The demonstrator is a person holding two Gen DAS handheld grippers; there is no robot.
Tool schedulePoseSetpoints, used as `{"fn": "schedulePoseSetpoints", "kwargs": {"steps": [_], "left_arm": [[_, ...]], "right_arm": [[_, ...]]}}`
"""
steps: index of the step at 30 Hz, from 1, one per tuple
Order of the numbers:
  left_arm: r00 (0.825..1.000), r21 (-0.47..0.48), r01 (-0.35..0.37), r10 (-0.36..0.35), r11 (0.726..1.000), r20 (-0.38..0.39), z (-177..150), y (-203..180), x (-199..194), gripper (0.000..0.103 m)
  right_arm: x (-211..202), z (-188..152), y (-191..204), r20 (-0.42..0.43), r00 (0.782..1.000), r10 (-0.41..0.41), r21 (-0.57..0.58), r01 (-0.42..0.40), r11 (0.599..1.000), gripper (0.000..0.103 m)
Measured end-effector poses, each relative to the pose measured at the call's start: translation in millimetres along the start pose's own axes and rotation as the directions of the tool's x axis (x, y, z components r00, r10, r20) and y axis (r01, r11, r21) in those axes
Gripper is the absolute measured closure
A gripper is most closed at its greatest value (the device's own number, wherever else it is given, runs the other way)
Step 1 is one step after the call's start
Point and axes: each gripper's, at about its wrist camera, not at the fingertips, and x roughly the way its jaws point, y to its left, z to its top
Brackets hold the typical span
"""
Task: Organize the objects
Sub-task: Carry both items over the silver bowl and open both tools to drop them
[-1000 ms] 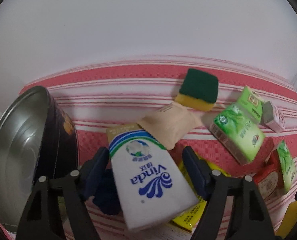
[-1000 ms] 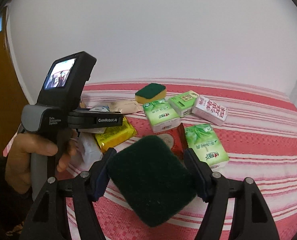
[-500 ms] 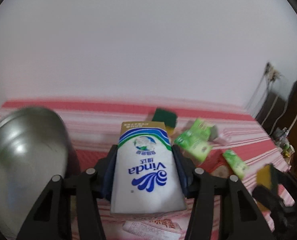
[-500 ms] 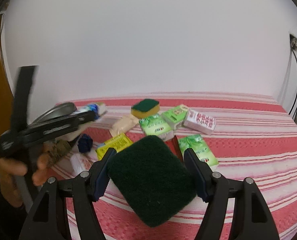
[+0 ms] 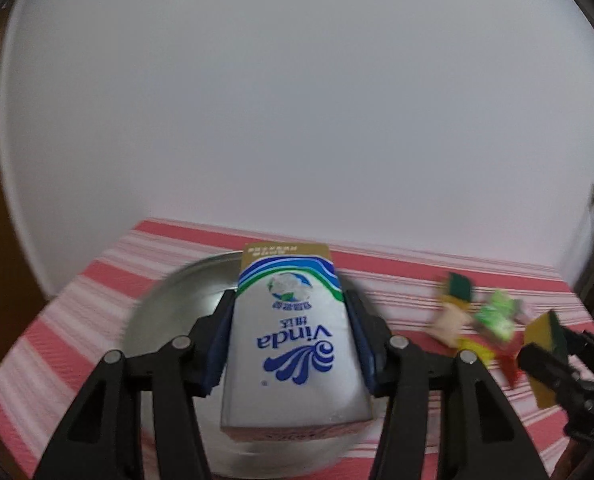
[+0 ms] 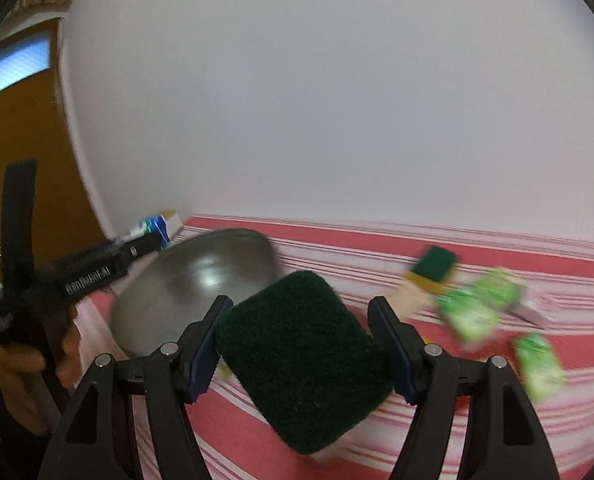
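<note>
White wall filled the upper part of both views, with a brown door (image 6: 17,128) at the left edge. Below it lay the counter, covered by a red-and-white striped cloth (image 5: 397,276). On the cloth sat a large metal bowl (image 6: 201,280), its hollow facing up. The left gripper (image 5: 291,332) had its fingers clamped on a white Vinda tissue pack (image 5: 293,344), held above the bowl. The right gripper (image 6: 301,344) had its fingers closed on a dark green scouring sponge (image 6: 303,360), held over the cloth just right of the bowl. Farther right, blurred, lay a second sponge (image 6: 435,266) with a yellow base, a beige packet (image 6: 411,296) touching it, and several green tissue packs (image 6: 473,312) close together.
</note>
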Motion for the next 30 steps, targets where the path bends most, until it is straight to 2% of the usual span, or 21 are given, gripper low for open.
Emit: {"fn": "schedulePoseSetpoints", "kwargs": {"steps": [2,4,7,13,17,20,22,24,27,30], "left_arm": [[0.998,-0.016,-0.055,0.055,0.998,-0.005,-4.0,22.2,3.6,0.051],[0.996,-0.034,-0.085,0.084,0.996,-0.027,-5.2,45.6,2.9,0.051],[0.992,-0.055,-0.117,0.114,0.992,-0.061,-9.3,60.4,7.5,0.051],[0.981,-0.068,-0.155,0.145,0.986,-0.130,-18.2,74.4,37.9,0.051],[0.975,-0.040,-0.168,0.160,0.985,-0.152,-24.7,73.3,48.7,0.050],[0.971,-0.046,-0.184,0.174,0.982,-0.163,-27.4,82.4,51.8,0.048],[0.968,-0.059,-0.191,0.178,0.980,-0.176,-29.0,85.6,55.3,0.035],[0.968,-0.065,-0.203,0.190,0.977,-0.163,-28.8,86.3,51.3,0.016],[0.961,-0.056,-0.253,0.244,0.966,-0.130,-28.6,85.4,44.9,0.004],[0.959,-0.042,-0.268,0.262,0.962,-0.111,-29.1,86.0,41.3,0.003]], "right_arm": [[21.3,5.1,18.7,-0.004,1.000,0.026,-0.006,-0.026,1.000,0.031],[44.0,9.1,32.2,-0.016,0.998,0.064,0.010,-0.063,0.998,0.031],[86.3,13.3,50.0,-0.062,0.992,0.110,0.035,-0.108,0.994,0.031],[150.2,4.6,72.1,-0.137,0.984,0.113,0.065,-0.105,0.992,0.031],[169.6,-1.4,83.6,-0.159,0.981,0.113,0.039,-0.108,0.993,0.031],[172.1,-3.3,86.5,-0.133,0.975,0.179,0.034,-0.176,0.984,0.030],[171.5,-2.7,88.4,-0.134,0.970,0.201,0.050,-0.196,0.979,0.029],[173.3,-3.0,80.3,-0.128,0.962,0.240,0.097,-0.229,0.969,0.029],[171.2,-2.3,79.8,-0.115,0.960,0.254,0.102,-0.243,0.965,0.029],[170.9,-1.6,79.9,-0.104,0.961,0.256,0.101,-0.245,0.964,0.028]]}}
